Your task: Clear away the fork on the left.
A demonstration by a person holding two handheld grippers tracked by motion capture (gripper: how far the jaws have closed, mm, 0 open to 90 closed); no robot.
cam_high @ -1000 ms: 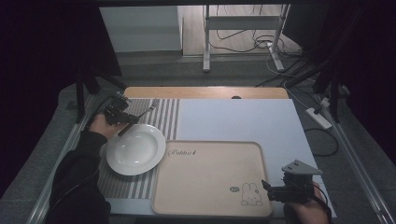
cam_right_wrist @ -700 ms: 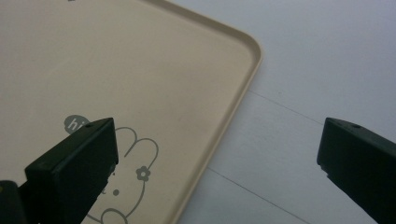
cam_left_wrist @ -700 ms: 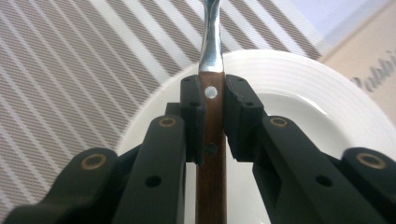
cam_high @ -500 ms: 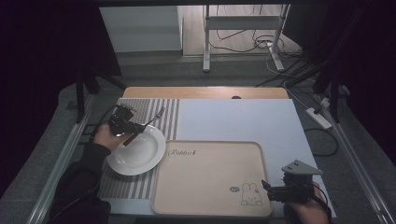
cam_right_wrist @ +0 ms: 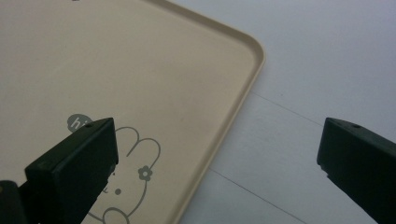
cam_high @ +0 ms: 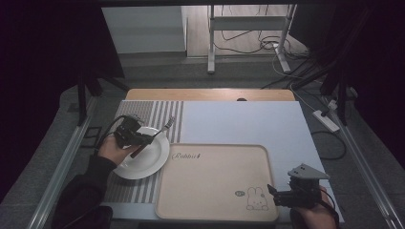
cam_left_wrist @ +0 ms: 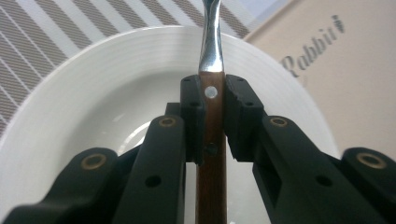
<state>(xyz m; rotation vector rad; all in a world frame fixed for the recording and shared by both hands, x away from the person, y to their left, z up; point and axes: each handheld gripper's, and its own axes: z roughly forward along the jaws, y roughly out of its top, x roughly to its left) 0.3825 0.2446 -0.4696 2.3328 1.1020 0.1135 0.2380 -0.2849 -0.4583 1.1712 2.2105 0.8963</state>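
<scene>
Your left tool (cam_left_wrist: 212, 100) is clenched on the wooden handle of the fork (cam_left_wrist: 211, 60), both pads pressed flat against it just below the steel neck. The fork hangs over the white plate (cam_high: 155, 160), its tines reaching past the plate's far rim toward the striped mat (cam_high: 157, 114). The grip sits close to the front end of the handle, so the long back part could lever the fork round in the pads if you swing it fast; I would expect it to droop and clink on the plate. Lower it too soon and the tines could catch the plate's rim and drag it toward the beige tray (cam_high: 215, 210), which lies just beside the plate. Your right tool (cam_right_wrist: 219, 158) stands released, jaws wide apart, over the tray corner farthest from the plate.
</scene>
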